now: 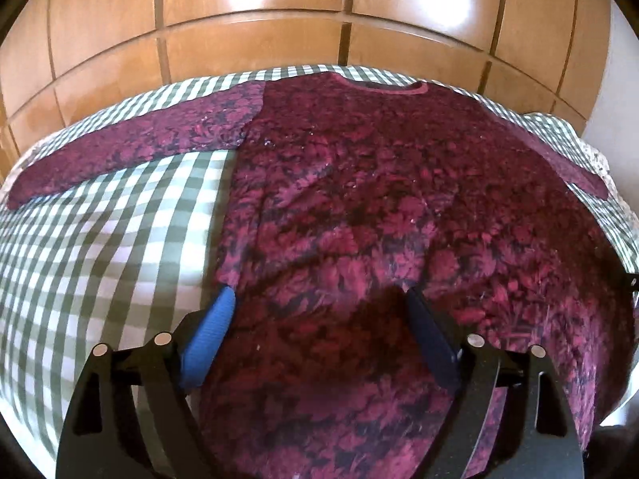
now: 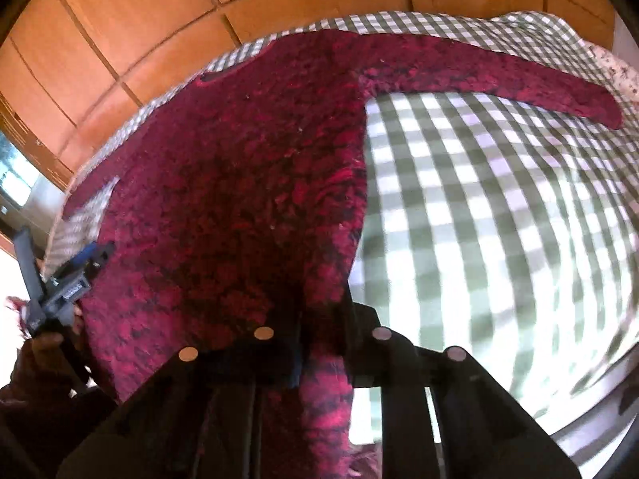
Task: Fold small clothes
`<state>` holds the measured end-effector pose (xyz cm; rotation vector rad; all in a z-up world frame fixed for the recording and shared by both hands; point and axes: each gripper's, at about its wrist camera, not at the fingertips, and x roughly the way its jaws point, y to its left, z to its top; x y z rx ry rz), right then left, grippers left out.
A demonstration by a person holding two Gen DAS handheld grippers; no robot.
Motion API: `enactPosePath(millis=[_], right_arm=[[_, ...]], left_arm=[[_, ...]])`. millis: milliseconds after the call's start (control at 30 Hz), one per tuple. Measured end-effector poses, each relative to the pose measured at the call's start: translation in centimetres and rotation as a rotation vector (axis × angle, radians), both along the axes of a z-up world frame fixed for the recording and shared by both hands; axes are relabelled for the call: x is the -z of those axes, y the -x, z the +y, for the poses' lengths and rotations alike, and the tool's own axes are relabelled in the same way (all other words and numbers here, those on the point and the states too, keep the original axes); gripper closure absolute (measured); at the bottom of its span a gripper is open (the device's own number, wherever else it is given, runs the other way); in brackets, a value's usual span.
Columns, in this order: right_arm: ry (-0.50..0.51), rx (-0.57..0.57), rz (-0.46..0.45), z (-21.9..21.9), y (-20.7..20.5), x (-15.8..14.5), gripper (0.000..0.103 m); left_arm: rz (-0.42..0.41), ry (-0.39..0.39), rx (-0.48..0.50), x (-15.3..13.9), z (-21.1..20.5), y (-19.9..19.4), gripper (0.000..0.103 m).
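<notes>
A wooden panelled wardrobe (image 1: 279, 12) fills the top of both views. Below it lies a bed under a green-and-white checked cover (image 1: 100, 247), which takes up the lower left of the left wrist view and the right half of the right wrist view.

On the cover, a dark red patterned sweater (image 1: 359, 199) is spread flat. Its neckline sits at the upper centre of the left view, one sleeve runs out to the left edge, and the other reaches the upper right. Its hem end comes down to the bottom of both frames.

The left gripper (image 1: 317, 297) sits at the lower centre of its view, over the hem's left corner, its fingers (image 1: 211, 335) spread wide with nothing between them. The blue finger lies just at the sweater's side edge.

The right gripper (image 2: 319, 343) sits at the bottom of its own view, its fingers pressed together on a bunched fold of the sweater's lower edge, which rises from the cover there.

The sweater looks like a thick, fuzzy knit: soft, limp and fairly light, likely to sag and drag on the cover instead of holding a crease. Its pile should give good grip. The hem corners look like the best places to hold, both layers pinched together, so the left gripper wants to close on its corner to match the right.
</notes>
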<state>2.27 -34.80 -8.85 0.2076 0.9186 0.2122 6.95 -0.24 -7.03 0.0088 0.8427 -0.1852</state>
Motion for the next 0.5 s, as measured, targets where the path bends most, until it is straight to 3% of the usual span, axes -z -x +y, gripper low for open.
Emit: enactPosePath(millis=[67,133,200,300,400,500], right_arm=[[-0.018,-0.001,-0.003,-0.2,0.2,0.4,0.088],[-0.069,0.009,0.002,-1.0,0.0,0.2,0.078],[-0.112,0.031,-0.002,-2.3,-0.3,0.2,0.059],[-0.210,0.134,-0.048,-5.4,-1.1,-0.5,0.044],[-0.325,0.298,-0.098,-10.3,-2.8,-1.0,0.040],[-0.465,0.472,-0.121,-16.1,-5.3,-0.5,0.039]], left_arm=[[0.009,0.002,-0.020,-0.6,0.0,-0.2,0.017],[-0.016,0.031,-0.030,-1.7,-0.1,-0.5,0.017],[-0.044,0.059,-0.027,-2.6,-0.4,-1.1,0.017],[-0.055,0.064,-0.009,-3.0,-1.4,-2.7,0.017],[-0.038,0.072,0.018,-2.5,-2.3,-4.3,0.017],[0.036,0.097,0.017,-0.7,-2.4,-5.7,0.012]])
